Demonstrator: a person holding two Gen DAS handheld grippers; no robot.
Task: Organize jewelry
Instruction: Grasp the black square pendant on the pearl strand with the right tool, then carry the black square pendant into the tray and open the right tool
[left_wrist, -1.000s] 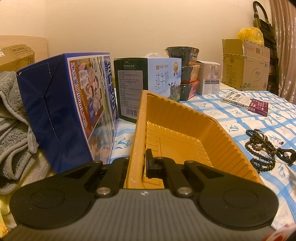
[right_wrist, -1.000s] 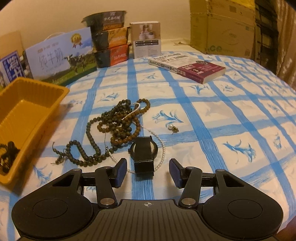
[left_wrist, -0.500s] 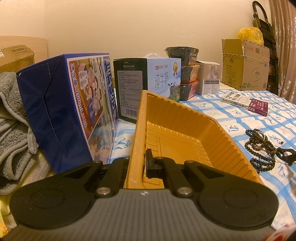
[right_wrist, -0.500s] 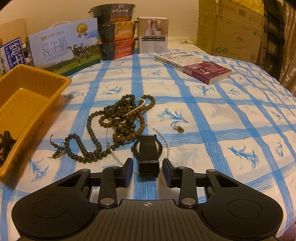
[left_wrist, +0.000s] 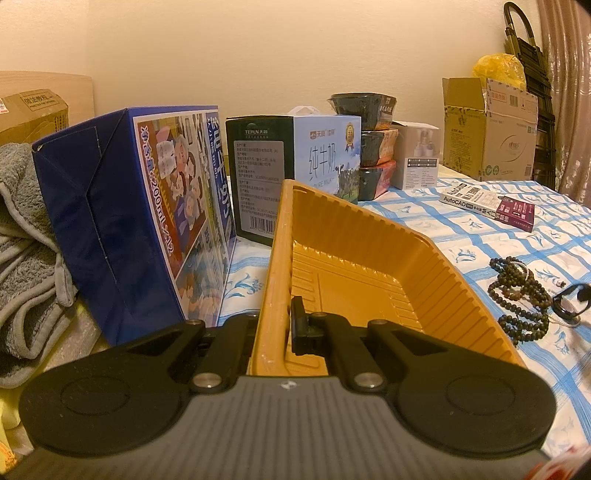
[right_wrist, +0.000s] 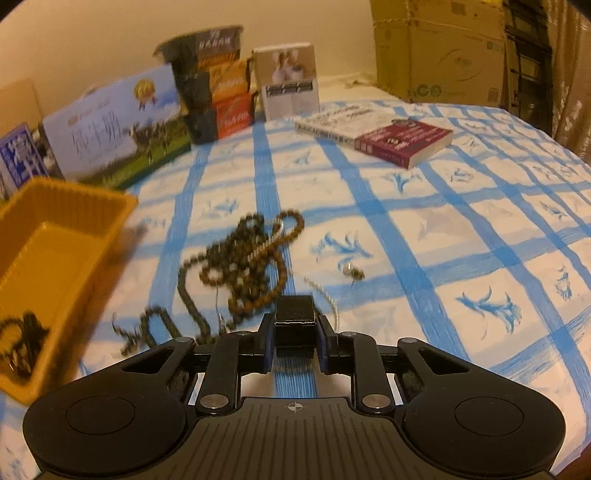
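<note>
My left gripper (left_wrist: 275, 328) is shut on the near left wall of the yellow plastic tray (left_wrist: 369, 266), one finger inside and one outside. In the right wrist view the tray (right_wrist: 55, 251) sits at the left with a dark beaded piece (right_wrist: 22, 332) in its near corner. My right gripper (right_wrist: 294, 339) is shut on the band of a black watch (right_wrist: 294, 319), which it holds above the cloth. Dark wooden bead strings (right_wrist: 243, 266) and a thin pearl strand (right_wrist: 325, 291) lie tangled just beyond it. The beads (left_wrist: 517, 295) and watch (left_wrist: 570, 302) also show in the left wrist view.
A blue milk carton box (left_wrist: 129, 214) stands close to the tray's left, grey towels (left_wrist: 26, 258) beyond it. A light blue milk box (right_wrist: 118, 140), stacked bowls (right_wrist: 214, 85), a small white box (right_wrist: 290, 79), a book (right_wrist: 380, 134) and cardboard boxes (right_wrist: 439, 48) line the back.
My right gripper moved onto the watch, closed on its band and lifted it off the cloth. The left gripper and tray have not moved.
</note>
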